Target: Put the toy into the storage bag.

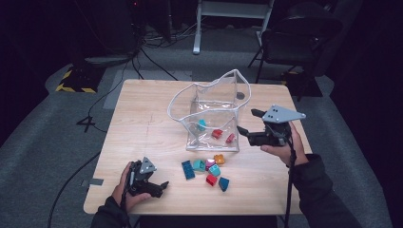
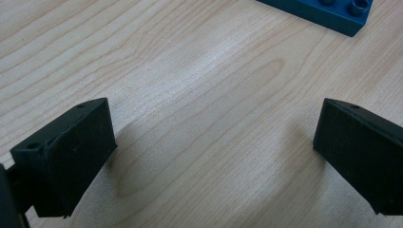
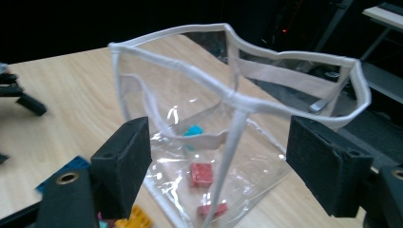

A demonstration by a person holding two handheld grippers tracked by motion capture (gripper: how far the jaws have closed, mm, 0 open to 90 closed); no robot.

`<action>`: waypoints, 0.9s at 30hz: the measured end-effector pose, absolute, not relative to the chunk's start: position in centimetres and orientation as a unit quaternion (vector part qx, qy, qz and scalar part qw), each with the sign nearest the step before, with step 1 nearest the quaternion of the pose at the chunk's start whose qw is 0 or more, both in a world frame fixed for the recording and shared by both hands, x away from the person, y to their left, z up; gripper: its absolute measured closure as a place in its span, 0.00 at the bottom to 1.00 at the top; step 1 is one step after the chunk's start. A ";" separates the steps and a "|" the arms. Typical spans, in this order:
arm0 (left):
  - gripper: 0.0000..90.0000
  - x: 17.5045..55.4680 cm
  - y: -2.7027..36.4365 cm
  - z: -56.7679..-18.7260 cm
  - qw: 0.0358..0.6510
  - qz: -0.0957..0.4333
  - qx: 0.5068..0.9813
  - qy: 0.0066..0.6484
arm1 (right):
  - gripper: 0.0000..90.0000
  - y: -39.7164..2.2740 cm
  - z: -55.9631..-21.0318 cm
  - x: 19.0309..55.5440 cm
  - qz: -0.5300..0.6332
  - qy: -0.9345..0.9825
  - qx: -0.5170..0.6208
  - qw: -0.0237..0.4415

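While the right gripper (image 1: pixel 246 124) hangs beside the right wall of the clear bag (image 1: pixel 214 114), its fingers (image 3: pixel 121 161) stand wide apart with nothing between them, and the loose bricks lie below and to its left on the table (image 1: pixel 142 123), just in front of the bag. The left gripper (image 1: pixel 161 186) rests near the table's front edge, fingers (image 2: pixel 71 152) also apart and empty, and looks nearer to the pile: the long blue brick (image 1: pixel 187 169) lies just to its right, its long axis running front to back. Counted, 3 bricks sit inside the bag, 1 teal (image 1: pixel 202 124) and 2 red (image 1: pixel 217 134), and about 7 remain outside, though overlap makes that count uncertain.
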State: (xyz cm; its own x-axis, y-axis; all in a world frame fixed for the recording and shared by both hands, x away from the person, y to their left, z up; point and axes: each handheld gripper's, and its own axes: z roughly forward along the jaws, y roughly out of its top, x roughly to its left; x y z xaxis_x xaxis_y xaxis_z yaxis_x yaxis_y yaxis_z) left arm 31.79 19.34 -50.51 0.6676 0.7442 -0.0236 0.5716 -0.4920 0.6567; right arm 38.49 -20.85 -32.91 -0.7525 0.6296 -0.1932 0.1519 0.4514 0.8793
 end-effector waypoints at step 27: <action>0.00 31.8 19.3 -50.5 0.324 0.134 0.854 0.385 | 0.27 -20.1 -44.4 31.3 0.436 0.874 0.171 0.127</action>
